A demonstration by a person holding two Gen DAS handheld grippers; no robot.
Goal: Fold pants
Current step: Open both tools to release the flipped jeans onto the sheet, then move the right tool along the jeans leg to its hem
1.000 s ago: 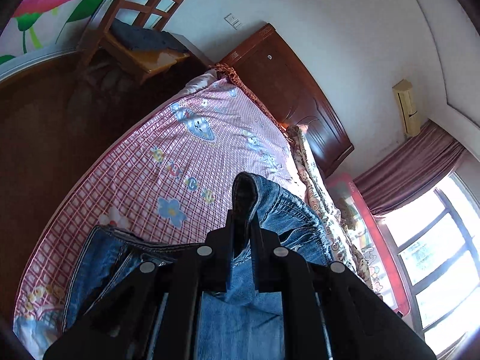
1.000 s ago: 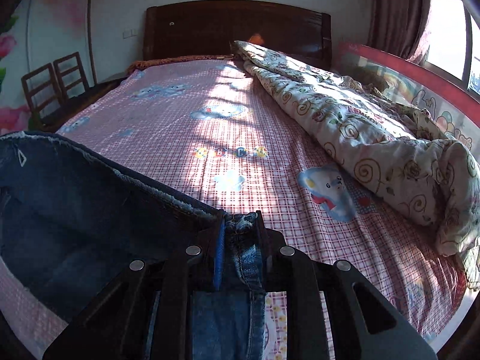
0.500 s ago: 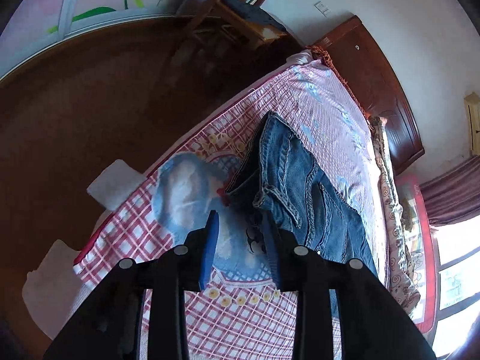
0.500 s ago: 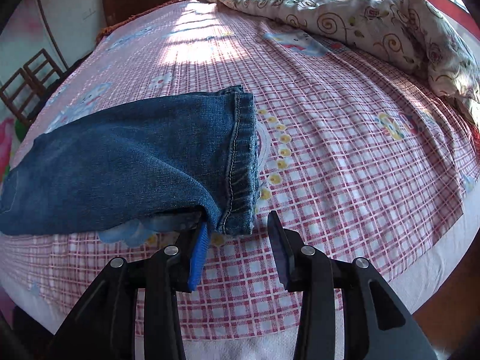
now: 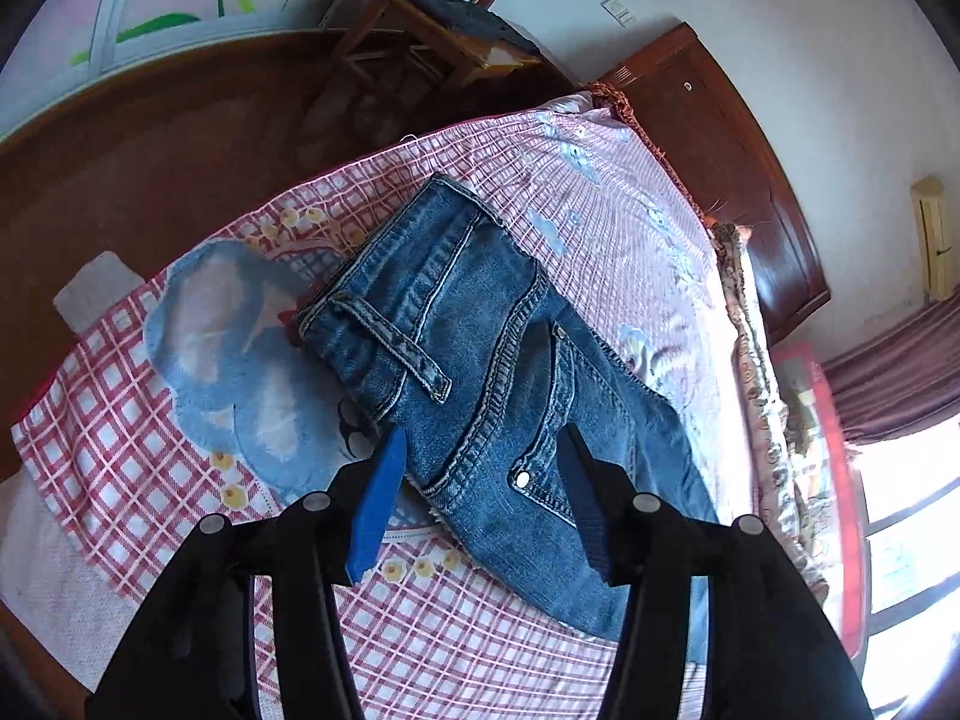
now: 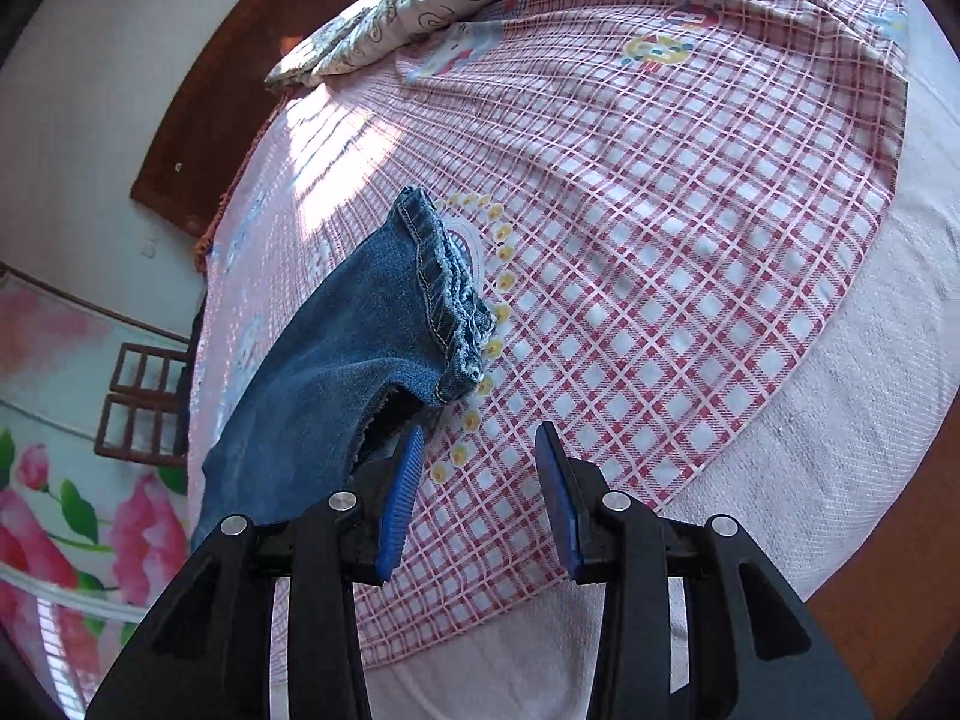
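Both jaws wide, holding nothing. Left gripper (image 5: 480, 480) over jeans (image 5: 480, 360) waistband, right gripper (image 6: 480, 480) beside the hems; jeans lie lengthwise-folded on bed (image 6: 660, 240). Risk: pinching one layer, fold slides apart.

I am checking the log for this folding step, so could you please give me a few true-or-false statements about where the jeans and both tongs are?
1. The left tongs are open above the jeans. True.
2. The right tongs are clamped on a hem. False: they are open and hold nothing.
3. The jeans lie on the wooden floor. False: they lie on the checked bedsheet.
4. A rolled quilt lies near the headboard. True.
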